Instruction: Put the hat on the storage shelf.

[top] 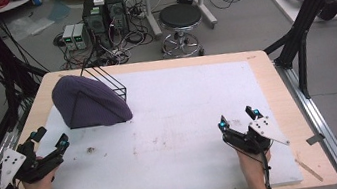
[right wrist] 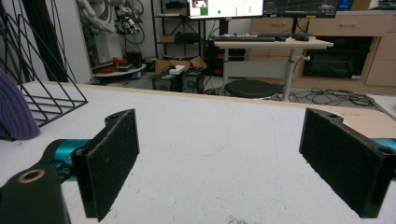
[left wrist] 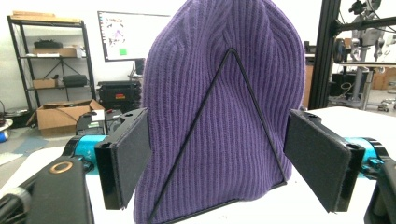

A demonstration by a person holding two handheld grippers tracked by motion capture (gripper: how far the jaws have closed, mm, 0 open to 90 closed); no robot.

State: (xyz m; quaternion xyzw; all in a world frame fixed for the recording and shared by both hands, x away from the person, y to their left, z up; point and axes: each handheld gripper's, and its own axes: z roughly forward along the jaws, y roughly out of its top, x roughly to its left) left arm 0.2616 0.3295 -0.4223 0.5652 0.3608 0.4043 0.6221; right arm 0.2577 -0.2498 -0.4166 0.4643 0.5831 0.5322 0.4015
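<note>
A purple knitted beanie is pulled over a black wire rack at the table's back left. In the left gripper view the beanie stands upright just ahead, with a triangular wire of the rack across its front. My left gripper rests near the front left edge, open, a short way in front of the beanie and holding nothing. My right gripper sits at the front right, open and empty, far from the beanie.
A white mat covers most of the wooden table. Small dark crumbs lie on the mat near the left hand. A stool and computer boxes stand on the floor beyond the far edge.
</note>
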